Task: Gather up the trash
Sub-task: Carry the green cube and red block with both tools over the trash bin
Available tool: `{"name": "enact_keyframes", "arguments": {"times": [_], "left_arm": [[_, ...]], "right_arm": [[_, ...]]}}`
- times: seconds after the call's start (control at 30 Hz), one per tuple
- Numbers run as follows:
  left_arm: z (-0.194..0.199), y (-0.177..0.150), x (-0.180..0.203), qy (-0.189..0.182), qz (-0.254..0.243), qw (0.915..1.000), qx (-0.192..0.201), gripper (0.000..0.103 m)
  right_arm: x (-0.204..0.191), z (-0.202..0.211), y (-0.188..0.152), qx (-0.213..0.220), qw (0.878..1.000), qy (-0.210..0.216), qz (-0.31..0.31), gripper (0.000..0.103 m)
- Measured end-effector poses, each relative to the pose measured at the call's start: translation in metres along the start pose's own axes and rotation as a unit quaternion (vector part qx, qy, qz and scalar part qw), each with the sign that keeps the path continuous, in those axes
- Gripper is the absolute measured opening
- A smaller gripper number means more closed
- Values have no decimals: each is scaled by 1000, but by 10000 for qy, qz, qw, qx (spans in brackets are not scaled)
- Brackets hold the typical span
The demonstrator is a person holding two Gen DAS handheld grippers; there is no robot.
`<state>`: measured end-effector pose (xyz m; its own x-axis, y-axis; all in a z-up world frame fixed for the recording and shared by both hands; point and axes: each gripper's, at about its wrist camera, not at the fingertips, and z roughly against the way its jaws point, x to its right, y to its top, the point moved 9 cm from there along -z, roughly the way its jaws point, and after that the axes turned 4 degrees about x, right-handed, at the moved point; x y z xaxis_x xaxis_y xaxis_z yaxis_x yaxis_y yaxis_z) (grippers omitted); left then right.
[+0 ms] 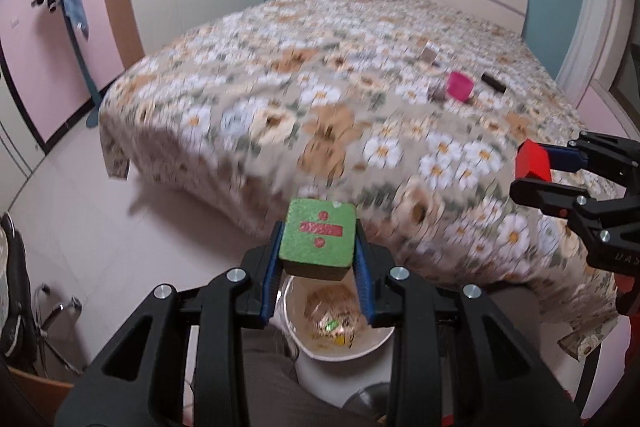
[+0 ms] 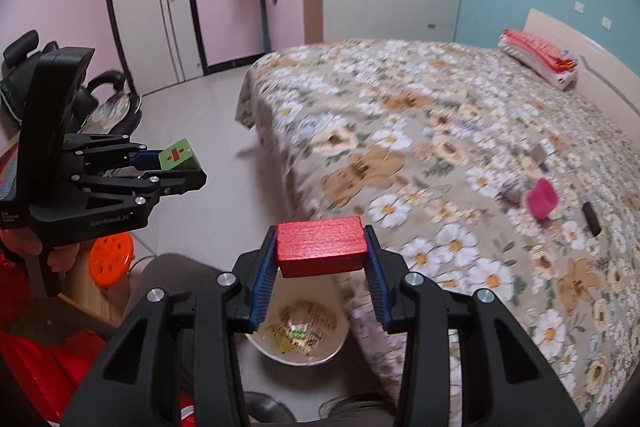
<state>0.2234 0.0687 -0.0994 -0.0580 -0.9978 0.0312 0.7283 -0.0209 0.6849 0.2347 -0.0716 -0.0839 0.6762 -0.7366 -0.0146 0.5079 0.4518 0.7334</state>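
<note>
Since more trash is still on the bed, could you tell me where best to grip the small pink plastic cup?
The small pink plastic cup seems to lie tipped on the flowered bedspread. Grip across its round wall at mid-body, coming from above, one finger on each side.

green block (image 1: 320, 237) | red block (image 2: 322, 245) | floral bedspread (image 1: 320, 87) | pink cup (image 1: 459, 85)

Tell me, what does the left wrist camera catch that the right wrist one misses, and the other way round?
Only the left wrist view shows the division sign on the green block head on. Only the right wrist view shows the door and the orange stool. Both show the left gripper clamping the green block, the right gripper clamping the red block, the white bin, the bed and the pink cup.
</note>
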Motion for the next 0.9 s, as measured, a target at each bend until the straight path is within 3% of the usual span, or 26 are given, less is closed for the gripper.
{"name": "enact_keyframes", "arguments": {"times": [0.4, 0.9], "left_arm": [[-87, -72, -11, -106, 109, 9955, -931, 33], [-221, -167, -1, -332, 267, 9718, -2320, 33]], "right_arm": [[-19, -97, -76, -901, 9953, 295, -202, 43], [-22, -218, -183, -1901, 9817, 15, -132, 43]]}}
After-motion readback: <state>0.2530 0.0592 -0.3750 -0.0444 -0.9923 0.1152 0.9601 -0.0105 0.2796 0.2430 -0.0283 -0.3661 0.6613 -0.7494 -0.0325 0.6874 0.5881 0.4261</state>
